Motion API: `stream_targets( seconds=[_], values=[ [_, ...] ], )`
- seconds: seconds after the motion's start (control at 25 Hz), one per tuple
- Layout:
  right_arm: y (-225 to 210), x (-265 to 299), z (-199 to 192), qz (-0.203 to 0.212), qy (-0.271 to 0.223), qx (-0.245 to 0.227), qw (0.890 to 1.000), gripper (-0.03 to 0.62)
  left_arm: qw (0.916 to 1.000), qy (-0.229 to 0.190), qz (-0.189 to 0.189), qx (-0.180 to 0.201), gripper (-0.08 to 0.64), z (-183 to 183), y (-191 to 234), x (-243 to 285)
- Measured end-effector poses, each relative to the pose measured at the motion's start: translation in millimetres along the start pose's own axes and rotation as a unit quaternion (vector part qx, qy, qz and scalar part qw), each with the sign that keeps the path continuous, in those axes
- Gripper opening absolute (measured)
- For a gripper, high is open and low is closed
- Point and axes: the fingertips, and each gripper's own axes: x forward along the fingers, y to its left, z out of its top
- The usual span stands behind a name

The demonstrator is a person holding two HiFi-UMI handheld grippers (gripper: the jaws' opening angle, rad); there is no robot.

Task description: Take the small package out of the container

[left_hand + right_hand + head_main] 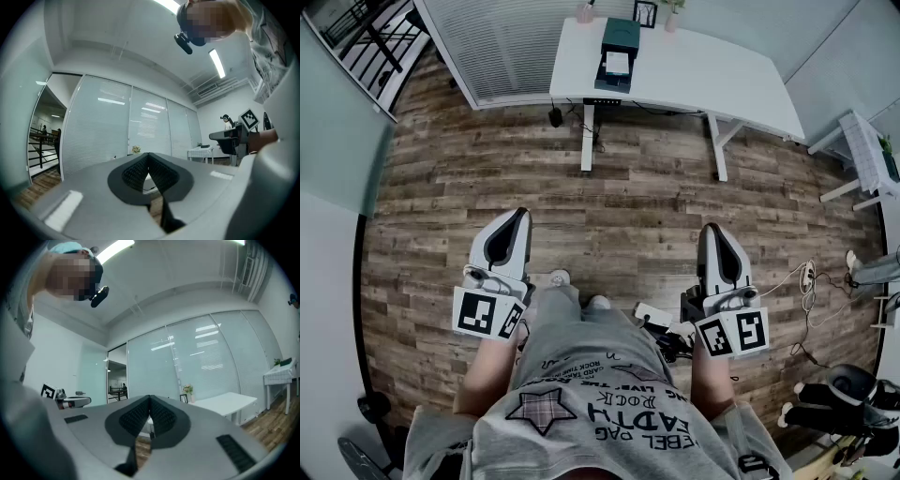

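Observation:
A dark green container [621,37] stands on the white desk [712,80] at the far end of the room. A small white package [618,64] lies at its near end. Both grippers are held level at waist height, far short of the desk, and point toward it. My left gripper [518,216] is shut with nothing between its jaws; its dark pads [140,171] meet in the left gripper view. My right gripper [713,230] is also shut and empty, its pads [161,417] pressed together. The desk [225,401] shows beyond the right jaws.
Wood-plank floor [637,187] lies between me and the desk. A blind-covered glass wall [506,47] runs behind the desk. A power strip and cables [806,277] lie on the floor at right, near a white shelf [867,150]. A small vase [188,390] stands on the desk.

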Motion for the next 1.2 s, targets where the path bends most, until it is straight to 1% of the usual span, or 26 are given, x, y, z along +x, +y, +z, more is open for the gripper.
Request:
stream_targets(
  seconds=[0.16,0.36,0.6,0.88,1.0,1.2],
  values=[
    [-4.9,0.9,1.9,0.003,-0.004,-0.004,1.000,0.014,1.0000,-0.007,-0.006,0.000,0.011,1.4,-5.3,5.4],
    [-3.7,-6.0,8.0,0.013,-0.012,-0.008,1.000,0.014,1.0000,-0.007,-0.003,0.003,0.011,1.8,-10.4,3.5],
    [-7.0,-8.7,14.9,0.027,-0.027,0.015,0.999,0.014,1.0000,-0.003,-0.001,0.007,0.009,3.3,-11.9,6.6],
    [-6.6,-3.2,7.6,0.032,-0.017,0.017,0.999,0.015,1.0000,0.005,-0.002,0.004,0.011,-3.9,-7.0,16.0],
    [-13.9,8.4,3.4,0.029,-0.014,0.019,0.999,0.015,1.0000,0.008,-0.002,-0.001,0.010,-10.7,0.4,29.8],
    [-42.3,45.0,0.7,0.021,-0.009,0.021,1.000,0.015,0.9999,0.009,-0.008,-0.008,0.011,-19.0,15.9,79.5]
  ],
)
